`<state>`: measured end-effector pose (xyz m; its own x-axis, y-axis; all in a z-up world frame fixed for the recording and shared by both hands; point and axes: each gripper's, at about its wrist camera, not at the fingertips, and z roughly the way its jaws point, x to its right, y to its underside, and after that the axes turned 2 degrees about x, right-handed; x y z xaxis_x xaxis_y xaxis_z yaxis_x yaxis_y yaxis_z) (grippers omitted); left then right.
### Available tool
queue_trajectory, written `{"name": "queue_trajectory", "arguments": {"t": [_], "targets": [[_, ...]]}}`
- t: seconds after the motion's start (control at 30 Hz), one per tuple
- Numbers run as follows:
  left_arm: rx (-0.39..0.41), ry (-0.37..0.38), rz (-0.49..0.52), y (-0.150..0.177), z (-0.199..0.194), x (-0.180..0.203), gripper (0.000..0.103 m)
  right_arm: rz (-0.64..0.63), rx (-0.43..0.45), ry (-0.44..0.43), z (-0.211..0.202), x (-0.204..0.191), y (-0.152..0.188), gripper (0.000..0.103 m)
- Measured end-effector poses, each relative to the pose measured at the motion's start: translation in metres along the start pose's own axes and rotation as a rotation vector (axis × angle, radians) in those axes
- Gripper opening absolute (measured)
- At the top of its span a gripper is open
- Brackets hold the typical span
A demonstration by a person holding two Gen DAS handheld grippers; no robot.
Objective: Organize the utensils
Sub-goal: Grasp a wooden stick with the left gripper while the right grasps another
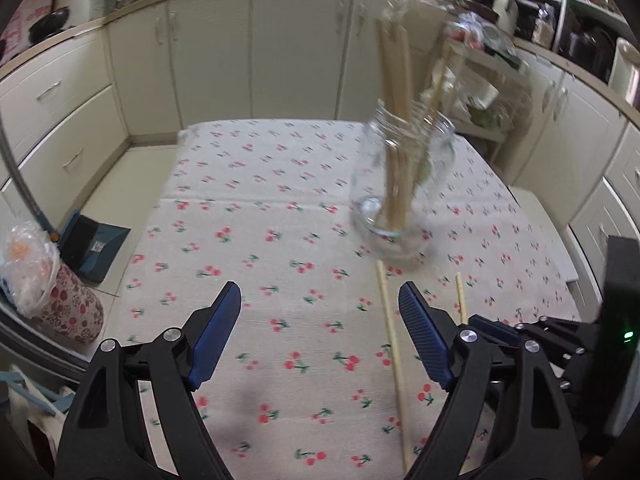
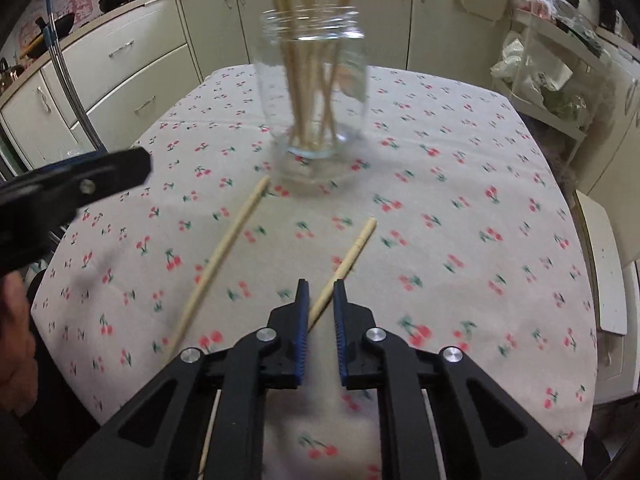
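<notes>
A clear glass jar [image 1: 404, 184] holding several wooden chopsticks stands on the cherry-print tablecloth [image 1: 280, 208]; it also shows in the right wrist view [image 2: 316, 84]. Two loose chopsticks lie in front of it. The left one [image 2: 222, 258] lies free and shows in the left wrist view [image 1: 392, 352]. The right one [image 2: 344, 266] runs between the jaws of my right gripper [image 2: 320, 292], which stand narrowly apart around its near end. My left gripper [image 1: 320, 300] is wide open and empty, left of the loose chopsticks; it shows at the left of the right wrist view [image 2: 76, 188].
Cream kitchen cabinets [image 1: 296, 52] ring the table. A floral bag [image 1: 60, 300] and a dustpan [image 1: 96, 246] sit on the floor at left. A cluttered white rack [image 2: 548, 80] stands at the right. A white chair [image 2: 608, 264] stands by the table's right edge.
</notes>
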<state>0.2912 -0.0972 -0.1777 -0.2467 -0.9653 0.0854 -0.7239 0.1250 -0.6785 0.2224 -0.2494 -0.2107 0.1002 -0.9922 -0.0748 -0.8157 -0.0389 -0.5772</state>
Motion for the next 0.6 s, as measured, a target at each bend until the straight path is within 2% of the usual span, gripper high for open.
{"name": "queue_trajectory", "arguments": {"t": [0.13,0.27,0.37,0.43,0.47,0.53,0.6], "targets": [[-0.058,-0.003,0.059,0.001,0.029,0.024,0.077,-0.016,0.008,-0.042,-0.008,0.022,0.009,0.013],[-0.087,-0.023,0.101,0.004,0.051,0.041,0.073,0.061,-0.016,-0.086,-0.009,0.035,0.008,0.013],[-0.114,-0.026,0.121,0.005,0.064,0.048,0.059,0.127,-0.018,-0.096,-0.009,0.043,0.008,0.014],[-0.138,-0.014,0.126,0.006,0.07,0.048,0.04,0.136,-0.013,-0.071,-0.008,0.042,0.005,0.014],[-0.126,-0.008,0.127,0.007,0.07,0.048,0.035,0.133,-0.012,-0.058,-0.007,0.041,0.003,0.014],[-0.131,0.018,0.146,0.007,0.07,0.051,0.007,0.116,-0.009,-0.014,-0.004,0.035,-0.001,0.017],[-0.149,0.059,0.13,0.005,0.07,0.05,0.005,0.103,-0.01,0.018,-0.003,0.033,-0.004,0.02]]}}
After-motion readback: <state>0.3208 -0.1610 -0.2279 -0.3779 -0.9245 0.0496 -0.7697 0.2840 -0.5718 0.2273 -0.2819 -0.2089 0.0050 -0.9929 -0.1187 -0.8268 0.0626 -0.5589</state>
